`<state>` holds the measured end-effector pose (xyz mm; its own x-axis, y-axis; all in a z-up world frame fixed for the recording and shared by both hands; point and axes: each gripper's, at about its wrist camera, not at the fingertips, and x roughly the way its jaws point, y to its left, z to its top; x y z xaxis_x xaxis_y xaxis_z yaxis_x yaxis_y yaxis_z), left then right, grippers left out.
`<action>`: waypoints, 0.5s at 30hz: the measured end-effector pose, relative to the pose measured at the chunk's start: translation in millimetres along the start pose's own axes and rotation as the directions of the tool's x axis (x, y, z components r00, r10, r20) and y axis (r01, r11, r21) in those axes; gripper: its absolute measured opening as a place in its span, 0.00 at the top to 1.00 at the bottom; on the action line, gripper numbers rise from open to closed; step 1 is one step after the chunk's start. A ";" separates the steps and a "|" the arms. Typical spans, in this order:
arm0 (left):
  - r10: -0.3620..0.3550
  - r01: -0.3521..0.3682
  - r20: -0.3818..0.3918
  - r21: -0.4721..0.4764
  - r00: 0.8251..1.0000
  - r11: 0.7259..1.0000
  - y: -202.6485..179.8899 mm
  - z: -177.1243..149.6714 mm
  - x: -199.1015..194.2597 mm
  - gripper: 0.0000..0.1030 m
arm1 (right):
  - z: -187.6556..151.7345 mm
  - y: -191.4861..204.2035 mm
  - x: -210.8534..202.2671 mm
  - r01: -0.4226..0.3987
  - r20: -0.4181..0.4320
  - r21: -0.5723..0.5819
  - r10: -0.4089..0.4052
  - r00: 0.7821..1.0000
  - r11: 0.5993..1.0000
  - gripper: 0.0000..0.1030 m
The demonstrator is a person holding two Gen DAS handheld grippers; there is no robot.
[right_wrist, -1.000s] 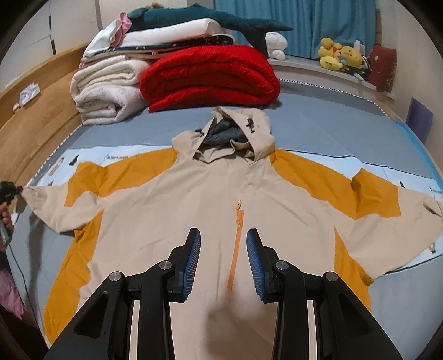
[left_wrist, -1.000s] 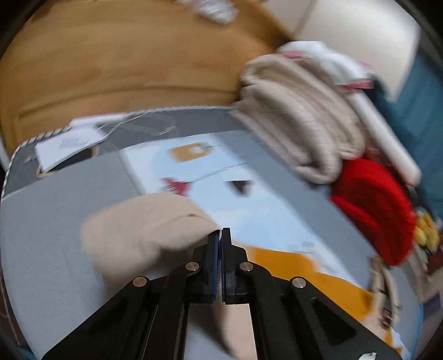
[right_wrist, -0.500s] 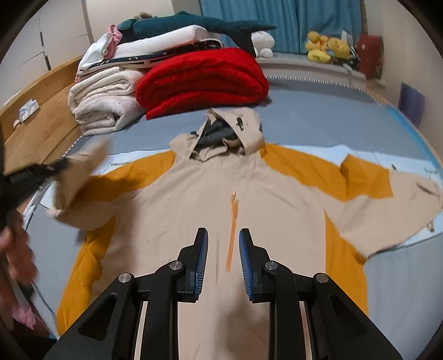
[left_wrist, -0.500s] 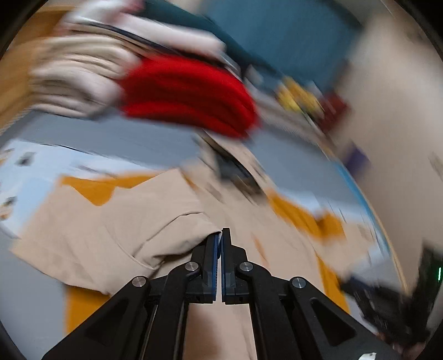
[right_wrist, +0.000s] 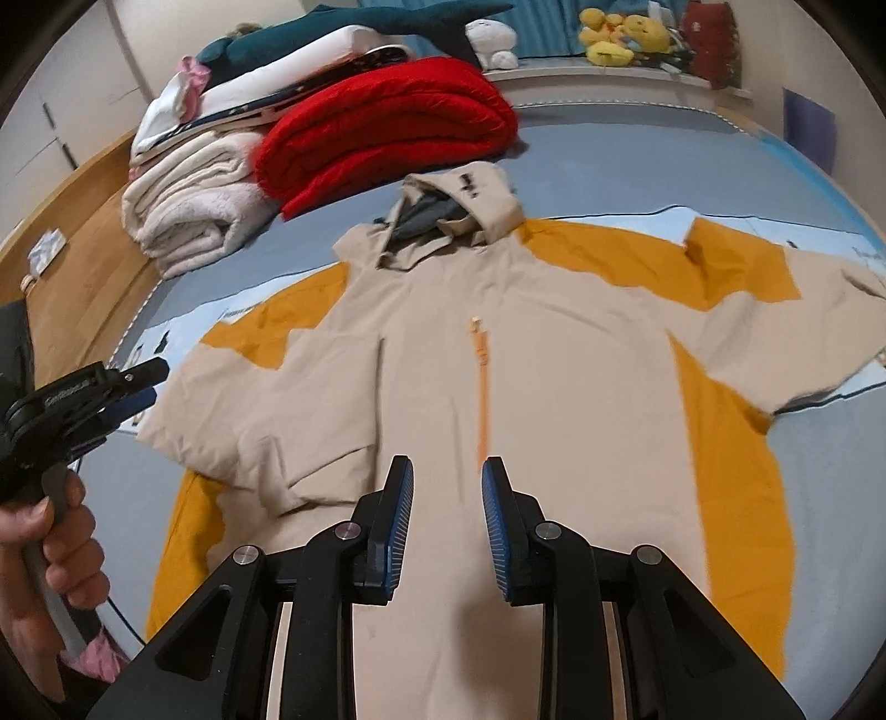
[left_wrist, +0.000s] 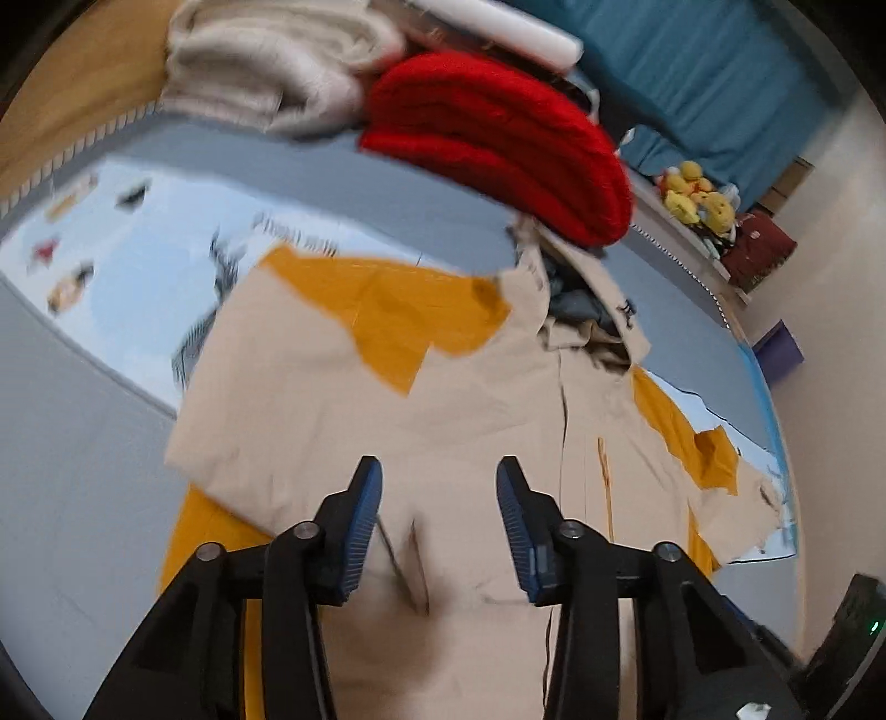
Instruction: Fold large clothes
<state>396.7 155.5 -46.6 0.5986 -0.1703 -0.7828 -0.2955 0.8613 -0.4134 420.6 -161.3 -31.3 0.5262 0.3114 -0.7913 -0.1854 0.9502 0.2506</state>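
Observation:
A beige hooded jacket (right_wrist: 531,354) with orange panels lies front up on the bed; it also shows in the left wrist view (left_wrist: 443,421). Its left sleeve (right_wrist: 266,410) is folded in over the body, while the other sleeve (right_wrist: 775,310) lies spread out to the right. My left gripper (left_wrist: 438,498) is open and empty above the folded sleeve; it shows at the left edge of the right wrist view (right_wrist: 133,387). My right gripper (right_wrist: 446,498) is open and empty over the lower front, just below the orange zipper (right_wrist: 483,399).
A red folded blanket (right_wrist: 387,127) and a stack of cream blankets (right_wrist: 194,210) lie at the head of the bed. A wooden bed frame (right_wrist: 72,277) runs along the left. Plush toys (right_wrist: 620,33) sit on the far ledge. Grey sheet (right_wrist: 747,177) surrounds the jacket.
My left gripper carried the left sleeve in over the jacket body, let go of it and opened. My right gripper narrowed, then widened again, staying over the lower front.

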 end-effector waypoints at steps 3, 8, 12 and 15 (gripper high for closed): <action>-0.065 0.056 -0.151 -0.064 0.986 0.996 14.8 -14.8 30.8 0.65 | -5.5 20.1 6.9 -0.023 -0.006 -0.054 0.023 1.000 0.998 0.73; -0.114 0.070 -0.285 -0.159 0.952 0.985 29.7 -29.7 64.4 0.71 | -11.3 53.6 17.2 -0.061 0.008 -0.179 0.063 0.998 0.982 0.73; -0.122 0.074 -0.323 -0.156 0.938 0.985 29.3 -31.5 80.0 0.76 | -10.5 65.2 26.6 -0.093 -0.002 -0.220 0.095 0.995 0.971 0.73; -0.094 0.046 -0.361 -0.140 0.928 0.989 30.5 -34.3 92.5 0.76 | -4.8 67.4 36.4 -0.106 -0.013 -0.239 0.106 0.994 0.965 0.73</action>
<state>417.5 149.6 -147.5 0.3144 -0.4117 -0.8554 -0.3694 0.7770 -0.5098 423.2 -86.0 -45.9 0.4924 0.4098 -0.7678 -0.4333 0.8805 0.1920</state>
